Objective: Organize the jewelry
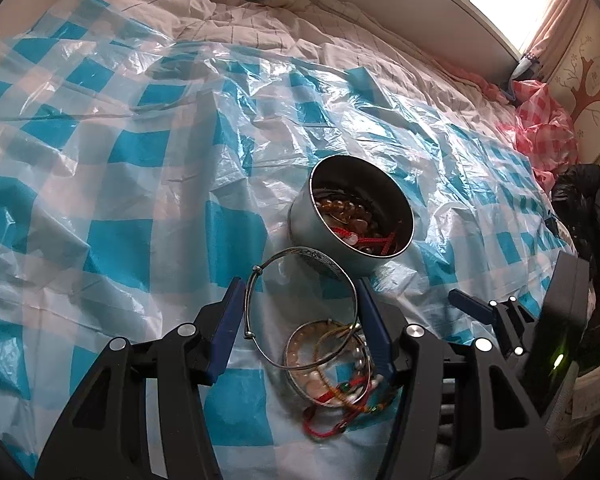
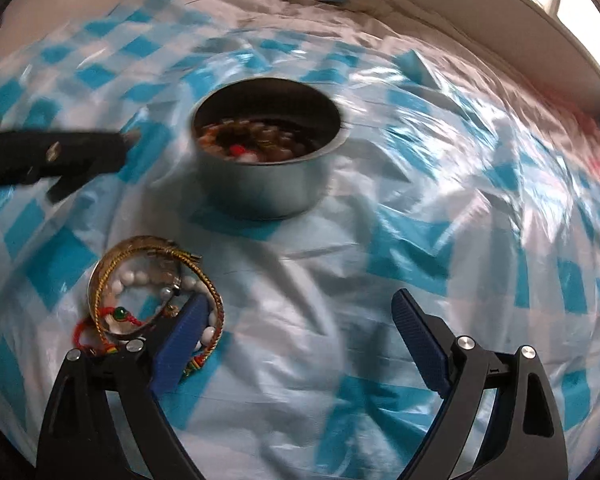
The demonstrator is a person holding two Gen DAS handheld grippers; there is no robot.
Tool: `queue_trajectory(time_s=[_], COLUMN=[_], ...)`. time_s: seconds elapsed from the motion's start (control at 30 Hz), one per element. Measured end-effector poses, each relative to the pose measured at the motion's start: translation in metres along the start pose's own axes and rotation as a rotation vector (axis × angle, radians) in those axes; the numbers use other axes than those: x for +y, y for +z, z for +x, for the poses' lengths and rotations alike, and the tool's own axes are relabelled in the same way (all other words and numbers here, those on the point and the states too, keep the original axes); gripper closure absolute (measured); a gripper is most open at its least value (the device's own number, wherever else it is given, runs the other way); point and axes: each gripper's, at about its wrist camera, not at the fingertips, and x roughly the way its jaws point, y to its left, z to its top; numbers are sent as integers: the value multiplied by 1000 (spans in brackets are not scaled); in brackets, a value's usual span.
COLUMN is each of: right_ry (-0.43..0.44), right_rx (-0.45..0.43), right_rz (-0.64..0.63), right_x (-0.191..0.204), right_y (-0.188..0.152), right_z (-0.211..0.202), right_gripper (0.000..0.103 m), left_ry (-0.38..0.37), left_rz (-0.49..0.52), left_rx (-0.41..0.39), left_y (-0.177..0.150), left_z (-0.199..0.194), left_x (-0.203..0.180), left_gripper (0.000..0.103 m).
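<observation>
Silver bangle (image 1: 302, 312) sits gripped in the left claw (image 1: 300, 316); right claw (image 2: 296, 344) gapes empty. Some beads already fill the tin (image 1: 352, 216); bracelet pile (image 2: 156, 300) remains on the bed.

We see silver bangle (image 1: 302, 312) upright between left gripper (image 1: 298, 312) pads | round grey tin (image 1: 350, 216) of beads just beyond | bracelet pile (image 1: 336, 380) beneath our fingertips
</observation>
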Motion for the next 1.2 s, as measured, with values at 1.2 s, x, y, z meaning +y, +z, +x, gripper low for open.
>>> queue_trajectory(time_s=[1.2], right_ry=[54], right_rx=[2], right_rz=[35], right_x=[-20], right_y=[14], right_z=[13], right_gripper=[50], left_ry=[41], left_rz=[45], left_rx=[45], left_y=[-1], left_z=[14], left_x=[-3], left_gripper=[50])
